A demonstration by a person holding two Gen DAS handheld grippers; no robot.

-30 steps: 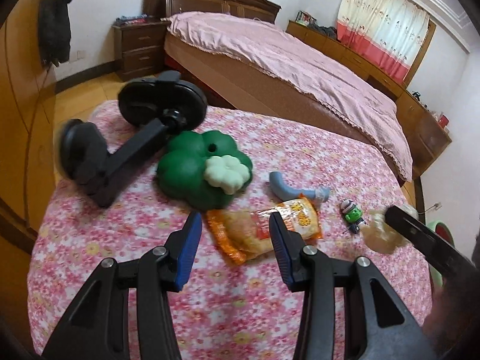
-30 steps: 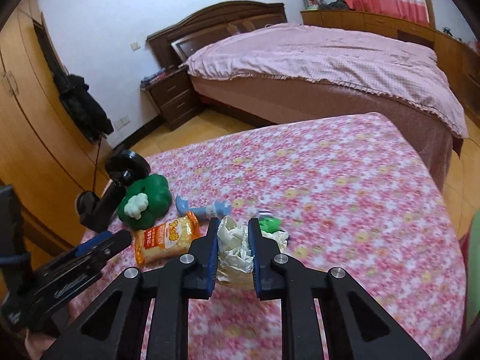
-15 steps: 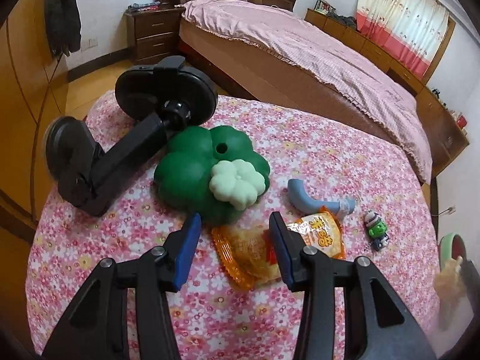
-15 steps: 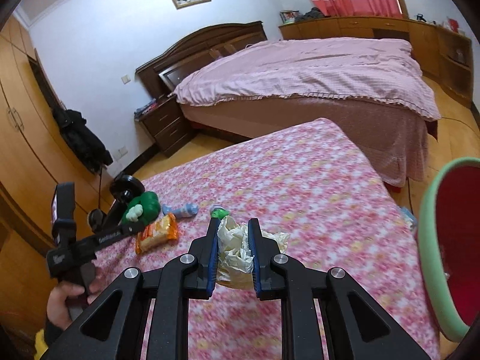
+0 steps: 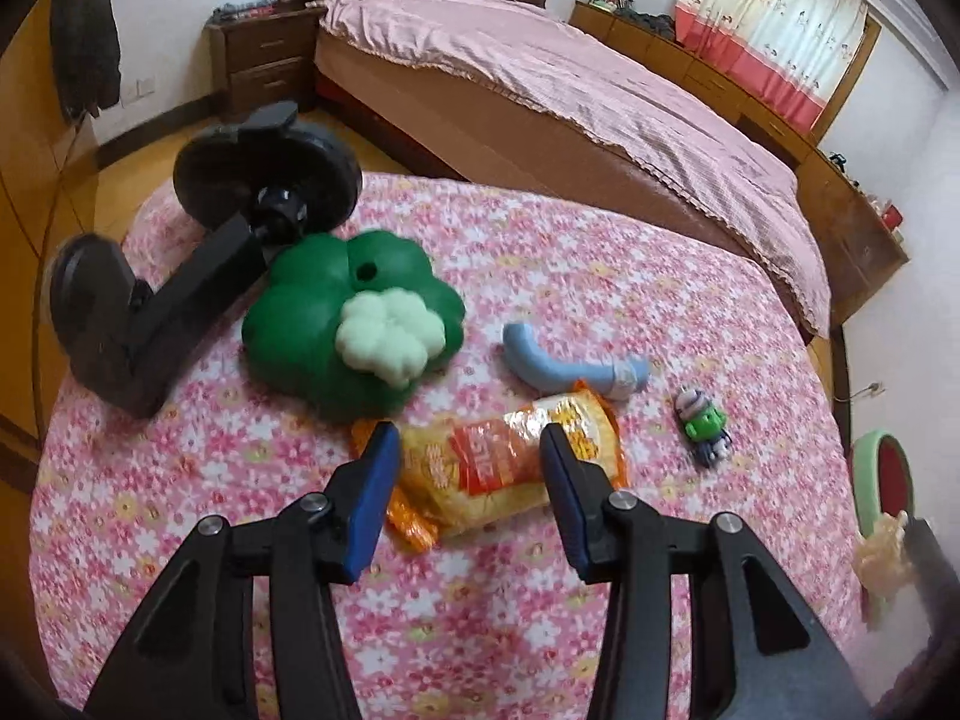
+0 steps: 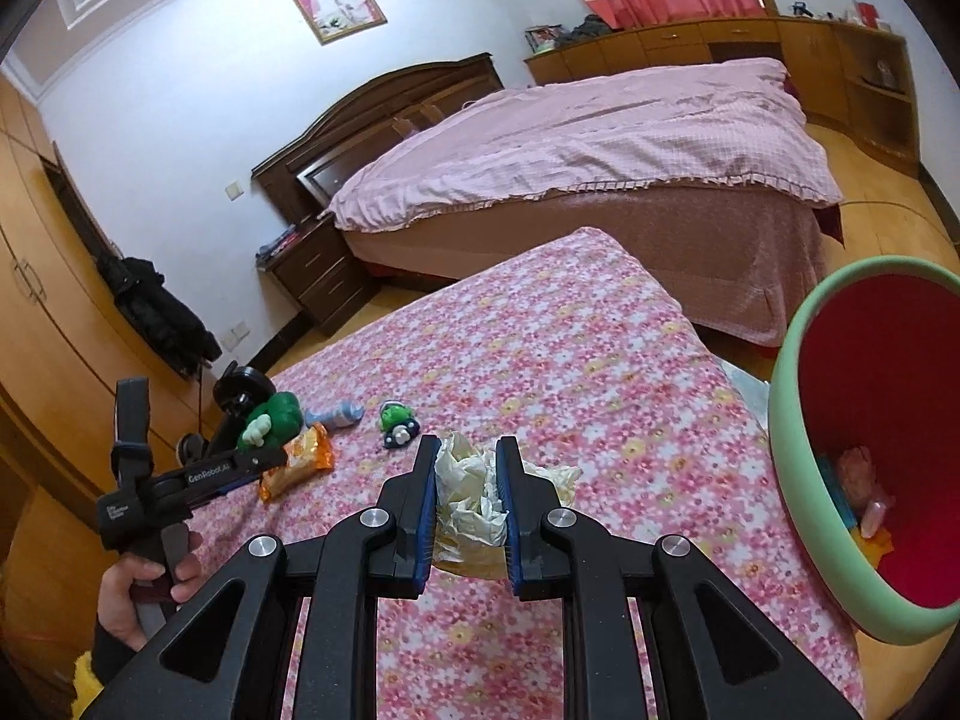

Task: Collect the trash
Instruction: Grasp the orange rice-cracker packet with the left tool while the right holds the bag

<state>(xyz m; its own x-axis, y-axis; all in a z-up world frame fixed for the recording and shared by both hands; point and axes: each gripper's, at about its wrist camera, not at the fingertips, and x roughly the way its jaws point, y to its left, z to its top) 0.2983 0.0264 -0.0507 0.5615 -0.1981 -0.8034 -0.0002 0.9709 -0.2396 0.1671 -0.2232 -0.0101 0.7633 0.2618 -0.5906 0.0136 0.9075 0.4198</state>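
An orange snack packet lies on the flowered table cover. My left gripper is open, its blue pads on either side of the packet just above it. The packet also shows in the right wrist view, with the left gripper over it. My right gripper is shut on a crumpled white paper wad and holds it above the table near the right edge. A red bin with a green rim stands to the right and holds some trash. It shows in the left wrist view too.
A green clover-shaped toy, a blue tube, a small green figure and a black stand with round ends lie on the table. A bed with a pink cover stands behind.
My right gripper has carried the paper wad up and to the right, bringing the bin into view. My left gripper has moved forward until its pads flank the snack packet.
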